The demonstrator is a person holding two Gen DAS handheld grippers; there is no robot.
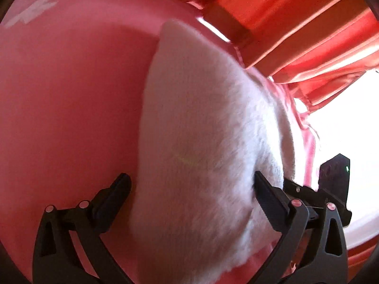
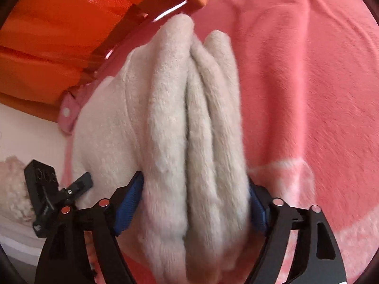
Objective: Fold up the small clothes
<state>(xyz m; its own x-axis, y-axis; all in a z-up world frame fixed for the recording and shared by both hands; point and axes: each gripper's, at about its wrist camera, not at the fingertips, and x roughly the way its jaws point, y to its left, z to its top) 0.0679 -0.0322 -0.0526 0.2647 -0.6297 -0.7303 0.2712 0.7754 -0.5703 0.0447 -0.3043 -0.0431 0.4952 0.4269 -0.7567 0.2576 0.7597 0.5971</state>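
Observation:
A fluffy white garment [image 1: 201, 142] lies on a pink blanket [image 1: 71, 94]. In the left wrist view my left gripper [image 1: 191, 187] stands open, its jaws wide apart on either side of the garment's near end. In the right wrist view the garment [image 2: 196, 130] is bunched in several thick folds between the blue pads [image 2: 132, 194] of my right gripper [image 2: 196, 194], which is shut on it. The other gripper's tip [image 2: 71, 189] shows at the left, touching the same garment's edge.
Orange-red curtains [image 1: 296, 23] hang at the back beyond the blanket's edge. A bright white area [image 1: 350, 123] lies to the right in the left wrist view. A pale fuzzy item [image 2: 11, 189] sits at the far left of the right wrist view.

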